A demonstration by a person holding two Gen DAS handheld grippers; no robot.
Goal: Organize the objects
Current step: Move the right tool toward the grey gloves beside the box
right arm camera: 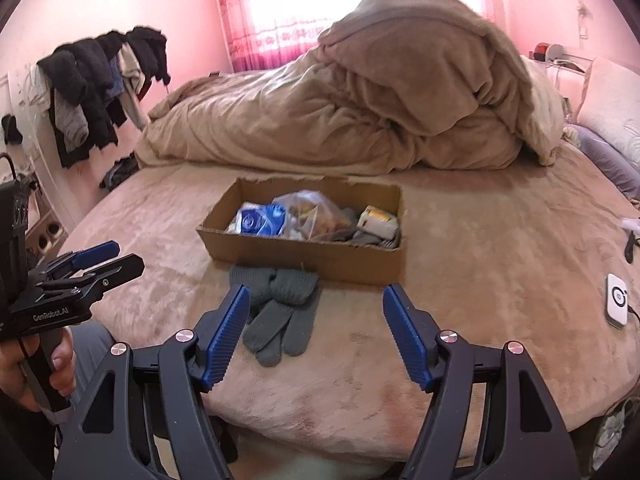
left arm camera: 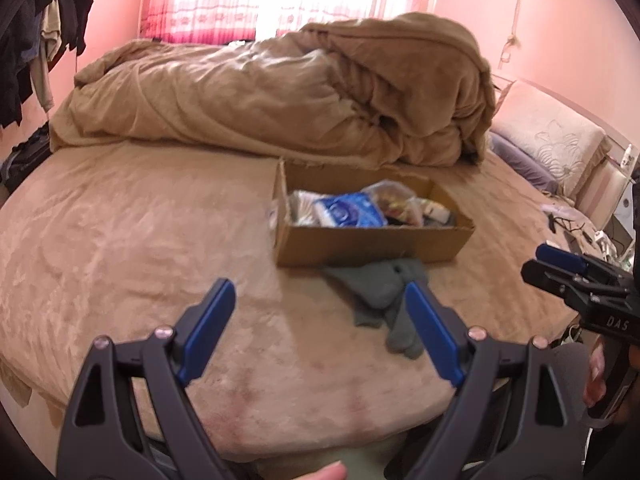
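Plush tan bed [right arm camera: 460,280] carries a corrugated cardboard box [right arm camera: 304,256] at 12 o'clock; knitted grey gloves [right arm camera: 280,312] lie against its near wall – left gripper [left arm camera: 320,320], stamped "GenRobot.AI", and right gripper [right arm camera: 314,320], "DAS", both spread, empty

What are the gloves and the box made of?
The gloves look like grey knitted wool or acrylic yarn: soft, matte, with ribbed cuffs. The box looks like plain brown cardboard: dull surface, thin stiff walls, a ragged torn top edge.
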